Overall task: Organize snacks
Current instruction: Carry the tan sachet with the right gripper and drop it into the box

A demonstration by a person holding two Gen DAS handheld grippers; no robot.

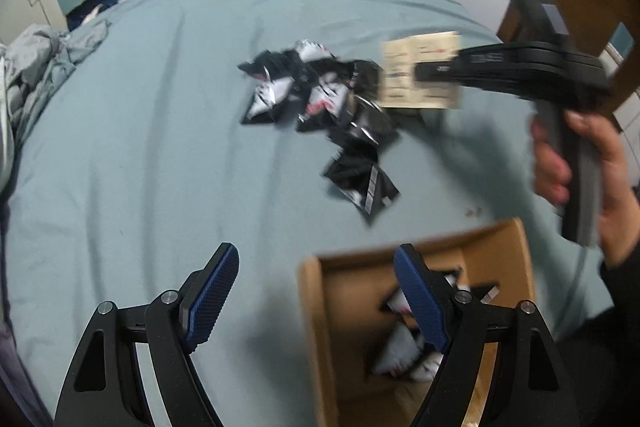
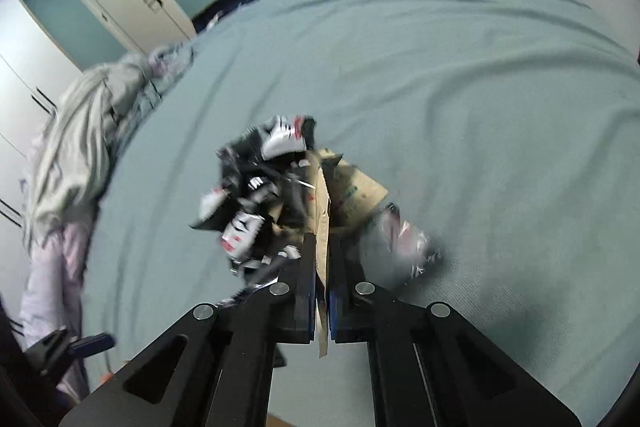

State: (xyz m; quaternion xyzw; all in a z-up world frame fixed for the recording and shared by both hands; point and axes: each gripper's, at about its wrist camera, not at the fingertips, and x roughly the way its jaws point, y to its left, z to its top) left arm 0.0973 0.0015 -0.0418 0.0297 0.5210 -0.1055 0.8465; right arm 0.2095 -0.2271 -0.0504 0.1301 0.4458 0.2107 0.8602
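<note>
on the blue-green bed (image 1: 168,131) lies a heap of light, crinkly snack packets (image 1: 316,91), best pinched by a flat edge. right gripper (image 2: 322,259) is clamped on a stiff cardboard piece (image 2: 322,195); left gripper (image 1: 316,291) gapes empty. only the left view shows the cardboard box (image 1: 316,327) holding packets.

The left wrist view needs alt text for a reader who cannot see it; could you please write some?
The open left gripper hovers over a cardboard box holding snack packets, on a blue-green bed. Beyond, more black-and-white snack packets lie heaped, and the right gripper pinches a beige card.
</note>
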